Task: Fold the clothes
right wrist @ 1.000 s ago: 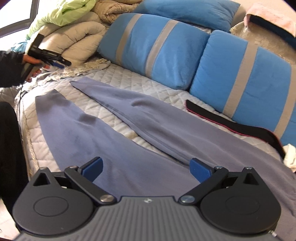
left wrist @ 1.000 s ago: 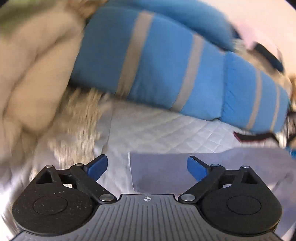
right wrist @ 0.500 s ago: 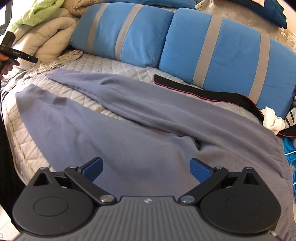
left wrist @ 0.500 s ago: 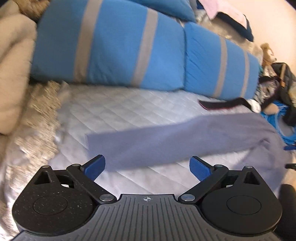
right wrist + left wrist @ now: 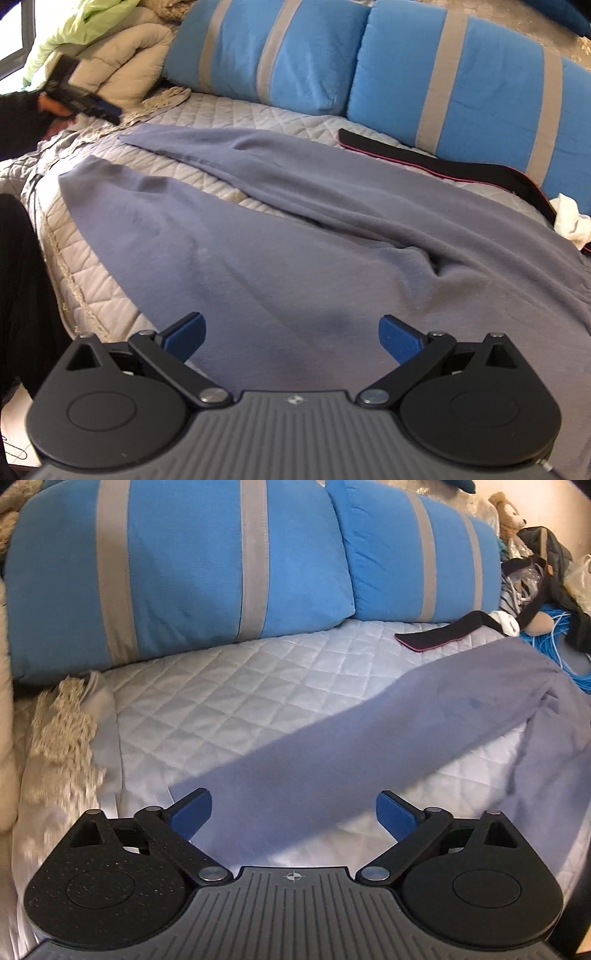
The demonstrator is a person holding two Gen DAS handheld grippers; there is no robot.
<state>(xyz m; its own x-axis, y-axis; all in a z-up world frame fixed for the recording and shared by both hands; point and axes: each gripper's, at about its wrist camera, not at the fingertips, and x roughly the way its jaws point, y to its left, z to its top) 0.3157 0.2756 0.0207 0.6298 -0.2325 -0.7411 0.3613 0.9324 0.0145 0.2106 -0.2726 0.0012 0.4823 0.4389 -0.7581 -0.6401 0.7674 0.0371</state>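
Black tongs (image 5: 293, 810), blue pads (image 5: 184, 334), grey ribbed body, possibly black sleeve (image 5: 18, 125)

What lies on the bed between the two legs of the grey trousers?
Only bare quilted bedspread shows between the two legs of the grey trousers, a wedge narrowing toward the crotch; the right wrist view shows it best.

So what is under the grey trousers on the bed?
The grey trousers lie spread on the quilted bedcover, which shows between the legs. Anything beneath the cloth itself is covered.
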